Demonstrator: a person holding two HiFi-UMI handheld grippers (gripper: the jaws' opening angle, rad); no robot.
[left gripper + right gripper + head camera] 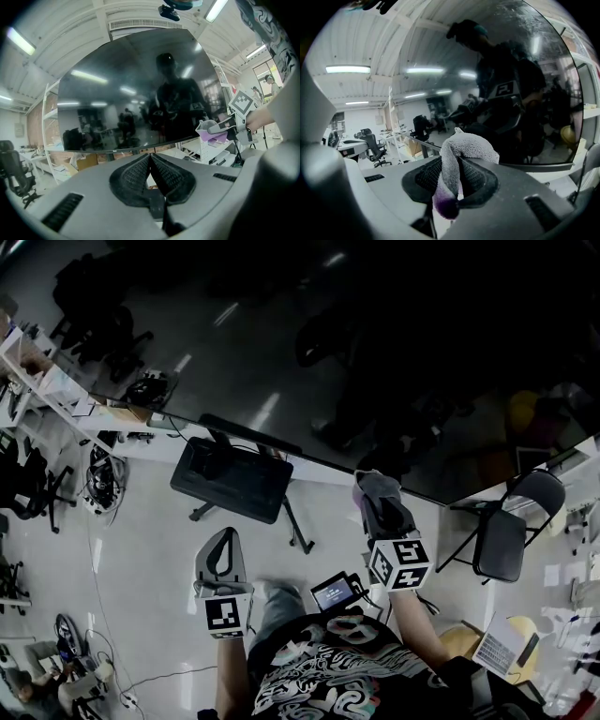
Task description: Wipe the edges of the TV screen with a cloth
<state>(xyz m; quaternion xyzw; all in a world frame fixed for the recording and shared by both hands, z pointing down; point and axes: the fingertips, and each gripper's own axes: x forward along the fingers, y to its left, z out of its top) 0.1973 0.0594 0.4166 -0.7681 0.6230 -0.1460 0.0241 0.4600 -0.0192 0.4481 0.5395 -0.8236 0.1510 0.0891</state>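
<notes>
A large dark TV screen [356,352] fills the upper part of the head view, and its lower edge [281,454] slants down to the right. My right gripper [378,495] is shut on a grey-purple cloth [464,147] and holds it at the screen's lower edge, near the right end. In the left gripper view the same cloth [211,131] shows just below the screen [140,89]. My left gripper [221,559] hangs lower, away from the screen, shut with nothing in it. The screen [525,84] looms close in the right gripper view.
The TV's black stand [232,478] sits under the screen. A folding chair [506,531] stands at the right, with a laptop [506,645] on a small table below it. White shelving [56,390] lines the left. A small monitor [335,592] hangs at my chest.
</notes>
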